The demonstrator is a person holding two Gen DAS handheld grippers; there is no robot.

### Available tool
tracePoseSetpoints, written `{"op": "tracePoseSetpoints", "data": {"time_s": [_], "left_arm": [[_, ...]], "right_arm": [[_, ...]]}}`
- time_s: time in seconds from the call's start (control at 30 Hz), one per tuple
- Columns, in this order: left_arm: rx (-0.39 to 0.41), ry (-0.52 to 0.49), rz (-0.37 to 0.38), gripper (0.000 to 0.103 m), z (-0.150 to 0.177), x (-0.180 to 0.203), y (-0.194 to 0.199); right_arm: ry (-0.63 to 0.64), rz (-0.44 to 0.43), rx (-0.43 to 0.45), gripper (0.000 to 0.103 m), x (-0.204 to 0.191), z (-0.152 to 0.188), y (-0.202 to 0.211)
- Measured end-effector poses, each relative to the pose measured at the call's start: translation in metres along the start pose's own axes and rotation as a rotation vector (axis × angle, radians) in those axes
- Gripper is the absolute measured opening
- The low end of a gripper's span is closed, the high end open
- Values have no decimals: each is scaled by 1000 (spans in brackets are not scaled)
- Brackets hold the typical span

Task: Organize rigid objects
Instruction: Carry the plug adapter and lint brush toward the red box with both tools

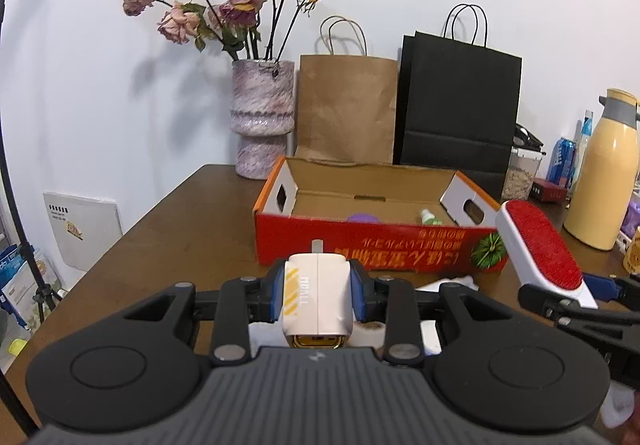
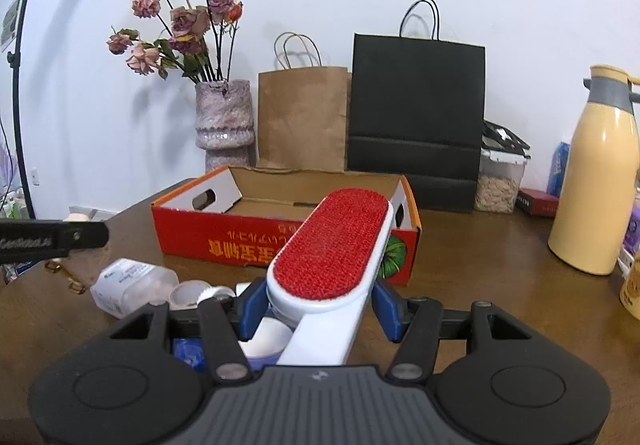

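Beyond both tools, toward the wall, the open red-and-orange cardboard box [image 1: 376, 241] sat on the brown wooden desk [image 1: 160, 237], its long axis running across the view and its near wall facing them. That was the relation the next move would likely turn on: each held thing had to travel forward and over that near wall. The left tool [image 1: 318, 295] was clamped on one small white plastic charger-like block with yellow stripes [image 1: 316, 293], held off the desk just short of the box's left half. The right tool [image 2: 320, 303] gripped one white-handled lint brush with a red bristle pad [image 2: 334, 245] at the neck, the brush's long axis pointing forward and slightly right, its tip overlapping the box's right end in the right wrist view. Neither tool looked clearly nearer. Inside the box two things showed: one purple piece [image 1: 363, 217] and one small green-and-white item [image 1: 430, 218]. Loose on the desk lay one clear plastic bottle [image 2: 132, 285] and one white lid [image 2: 188, 293].
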State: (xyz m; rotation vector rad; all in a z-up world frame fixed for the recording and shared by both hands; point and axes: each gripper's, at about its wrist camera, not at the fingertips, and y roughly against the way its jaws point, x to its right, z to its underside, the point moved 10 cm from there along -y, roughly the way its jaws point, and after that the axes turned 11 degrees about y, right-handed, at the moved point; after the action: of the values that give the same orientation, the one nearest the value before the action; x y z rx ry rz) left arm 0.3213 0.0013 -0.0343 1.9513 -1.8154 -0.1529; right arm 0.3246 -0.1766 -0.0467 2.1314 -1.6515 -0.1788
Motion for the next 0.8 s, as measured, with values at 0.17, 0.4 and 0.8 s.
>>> {"op": "tracePoseSetpoints", "data": {"time_s": [0.17, 0.4, 0.8], "left_arm": [[14, 8, 3, 32, -15, 10, -11], [20, 25, 10, 32, -32, 23, -32], [21, 58, 1, 32, -55, 32, -78]], "right_arm": [[6, -4, 18, 56, 1, -15, -6], [4, -8, 45, 56, 5, -34, -19], [-21, 2, 55, 56, 25, -59, -62]]}}
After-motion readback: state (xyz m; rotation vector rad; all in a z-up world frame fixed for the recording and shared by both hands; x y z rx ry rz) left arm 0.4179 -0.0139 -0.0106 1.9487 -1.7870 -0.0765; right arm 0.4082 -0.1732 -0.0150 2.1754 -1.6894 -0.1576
